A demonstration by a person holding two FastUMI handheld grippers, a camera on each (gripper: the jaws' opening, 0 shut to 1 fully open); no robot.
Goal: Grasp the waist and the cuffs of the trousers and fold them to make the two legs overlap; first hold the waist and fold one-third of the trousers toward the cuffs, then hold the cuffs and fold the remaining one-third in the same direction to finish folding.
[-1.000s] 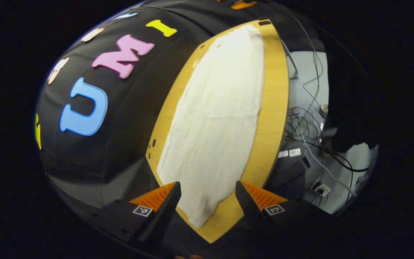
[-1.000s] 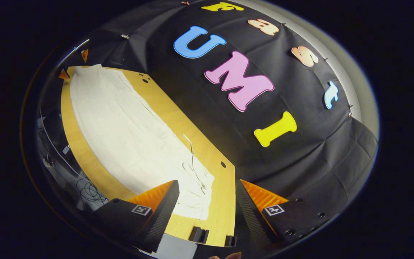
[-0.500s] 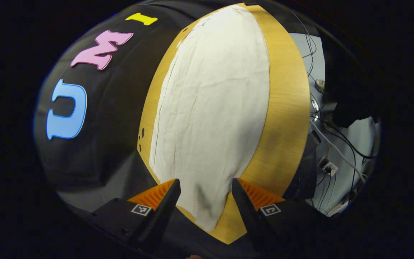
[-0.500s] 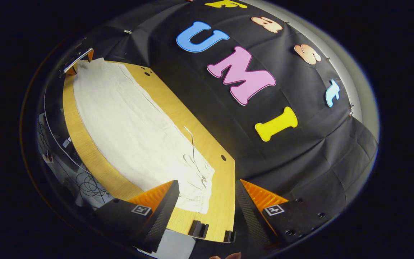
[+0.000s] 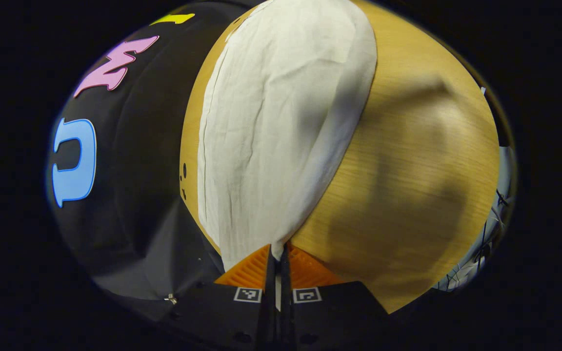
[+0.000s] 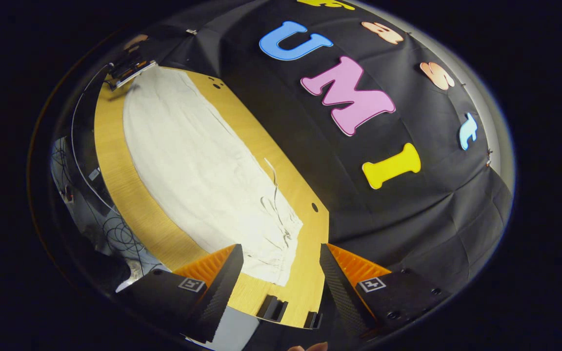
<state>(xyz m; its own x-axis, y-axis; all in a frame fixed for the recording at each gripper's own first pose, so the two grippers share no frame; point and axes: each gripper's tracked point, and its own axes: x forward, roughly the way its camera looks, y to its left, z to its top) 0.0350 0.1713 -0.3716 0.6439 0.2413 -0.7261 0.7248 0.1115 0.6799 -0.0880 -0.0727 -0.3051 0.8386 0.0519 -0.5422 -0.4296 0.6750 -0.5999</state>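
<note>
Tabletop (image 6: 115, 175) of pale wood carries the trousers (image 6: 198, 170), which lie flat and stretched lengthwise across it — the long axis runs from the right hand-held gripper (image 6: 281, 265) away to the left hand-held gripper (image 6: 132, 68) at the far end. The waist end (image 6: 273, 243), with gathered band and a loose drawstring (image 6: 273, 190), lies directly ahead of the right hand-held gripper and slightly to the left of its centre line; its fingers stand wide apart, holding nothing and, by the look of it, above the cloth. The cuff end (image 5: 249, 243) sits at the left hand-held gripper (image 5: 276, 253), whose fingers are closed together with a thin edge of cloth pinched between them, judged a hold on the cuff. From that grip the fabric rises off the wood along its right edge.

Judgement: the waist is the right gripper's to take, a short reach forward and down. Obstructions on the wood: none seen. Holes (image 6: 314, 207) near the back edge and brackets (image 6: 271, 308) at the near edge lie off the path — cables (image 6: 115, 234) trail on the floor beyond.
</note>
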